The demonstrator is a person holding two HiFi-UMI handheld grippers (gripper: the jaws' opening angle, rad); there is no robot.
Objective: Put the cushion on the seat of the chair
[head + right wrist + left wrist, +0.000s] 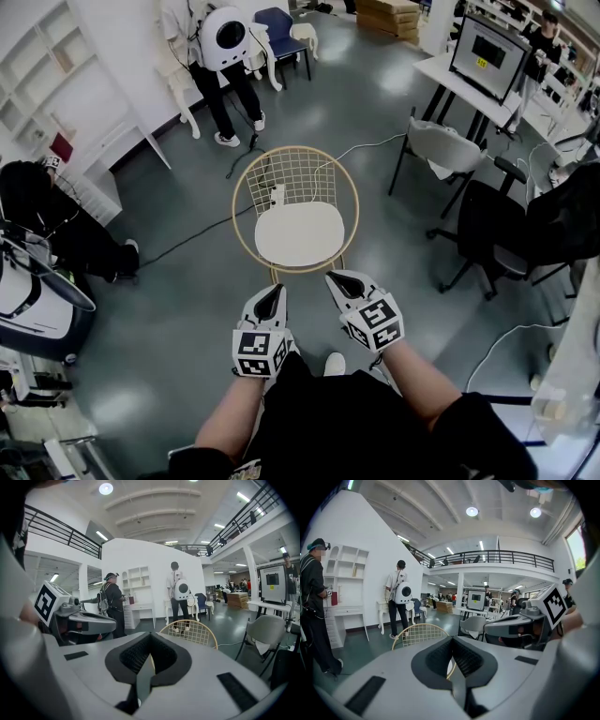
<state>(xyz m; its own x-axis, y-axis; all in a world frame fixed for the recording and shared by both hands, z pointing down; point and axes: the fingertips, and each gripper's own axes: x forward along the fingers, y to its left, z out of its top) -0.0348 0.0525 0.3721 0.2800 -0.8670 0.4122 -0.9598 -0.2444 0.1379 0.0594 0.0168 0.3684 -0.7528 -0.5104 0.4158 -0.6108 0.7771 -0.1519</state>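
A round gold wire chair [295,183] stands on the grey floor straight ahead of me. A flat white cushion [300,234] lies on its seat. My left gripper [273,292] is shut and holds nothing, just short of the seat's front edge. My right gripper [339,279] is beside it, also shut and without a load, close to the front rim. In the left gripper view the chair back [421,634] shows above the closed jaws of the left gripper [453,656]. In the right gripper view the chair back [190,632] rises behind the right gripper [149,656].
A person with a white backpack [223,56] stands beyond the chair. Another person in black [47,216] is at the left by white shelves. A grey chair [450,150], a black office chair [497,230] and a desk with a monitor [487,47] are at the right. A cable [187,234] runs across the floor.
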